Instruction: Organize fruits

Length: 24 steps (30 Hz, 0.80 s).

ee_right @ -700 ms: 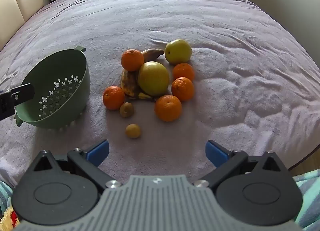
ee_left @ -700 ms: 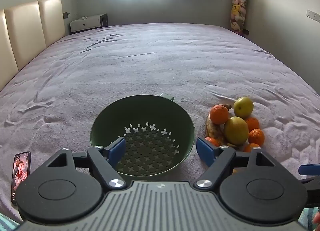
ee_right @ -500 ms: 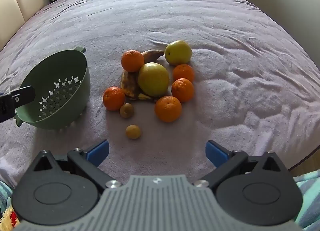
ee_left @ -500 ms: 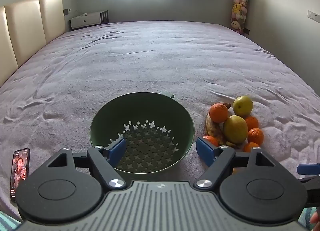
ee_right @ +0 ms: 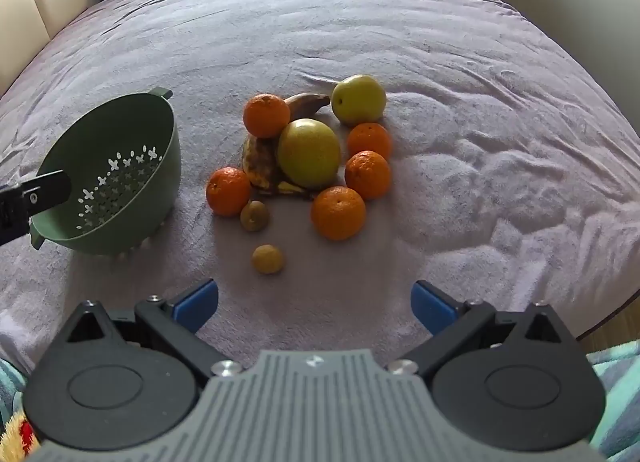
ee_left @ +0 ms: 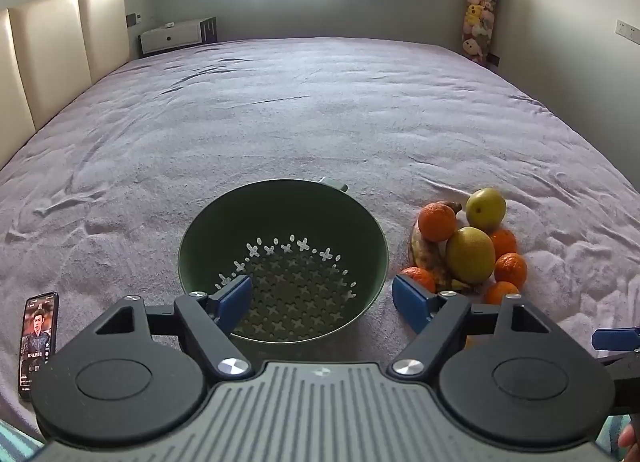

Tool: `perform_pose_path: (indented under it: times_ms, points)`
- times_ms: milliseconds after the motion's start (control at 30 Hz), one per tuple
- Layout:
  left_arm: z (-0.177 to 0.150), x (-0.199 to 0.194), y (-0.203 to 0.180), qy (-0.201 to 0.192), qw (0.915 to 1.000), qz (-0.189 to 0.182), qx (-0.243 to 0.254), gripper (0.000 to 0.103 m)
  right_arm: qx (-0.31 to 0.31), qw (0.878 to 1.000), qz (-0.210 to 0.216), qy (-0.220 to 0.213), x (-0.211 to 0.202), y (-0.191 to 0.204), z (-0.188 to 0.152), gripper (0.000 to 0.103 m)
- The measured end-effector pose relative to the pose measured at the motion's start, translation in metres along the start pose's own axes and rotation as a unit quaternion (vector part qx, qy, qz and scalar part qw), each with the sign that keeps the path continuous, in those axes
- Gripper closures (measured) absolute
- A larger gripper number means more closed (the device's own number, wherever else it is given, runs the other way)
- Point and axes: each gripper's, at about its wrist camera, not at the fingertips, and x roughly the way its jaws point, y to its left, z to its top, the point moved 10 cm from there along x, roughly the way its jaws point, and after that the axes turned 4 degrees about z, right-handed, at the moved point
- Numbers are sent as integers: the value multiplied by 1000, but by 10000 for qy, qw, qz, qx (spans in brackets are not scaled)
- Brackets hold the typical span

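Note:
A green colander (ee_left: 280, 221) sits empty on the purple bed; it also shows at the left of the right wrist view (ee_right: 120, 165). A pile of fruit lies to its right: several oranges (ee_right: 338, 213), a large yellow-green fruit (ee_right: 309, 152), a green apple (ee_right: 359, 99), browned bananas (ee_right: 262, 161) and two small brownish fruits (ee_right: 268, 258). The pile shows in the left wrist view too (ee_left: 469, 254). My left gripper (ee_left: 322, 300) is open and empty over the colander's near rim. My right gripper (ee_right: 314, 308) is open and empty, short of the fruit.
A phone (ee_left: 38, 336) with a lit screen lies on the bed at the left. A padded headboard (ee_left: 48, 53) and a white nightstand (ee_left: 178, 35) stand far left. Plush toys (ee_left: 478, 9) hang in the far right corner. The bed's right edge (ee_right: 608, 318) is close.
The left gripper has drifted slightly back and up, so the colander sits a little higher in its view. The right view is nearly unchanged. Both grippers stay open.

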Motion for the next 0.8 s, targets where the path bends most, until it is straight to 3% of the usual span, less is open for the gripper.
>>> perform_pose_path:
  times_ms: [800]
  points:
    - [-4,2,-2,100,9999,-68,-18,10,15,10000,-15,47,1,-3,-1,4]
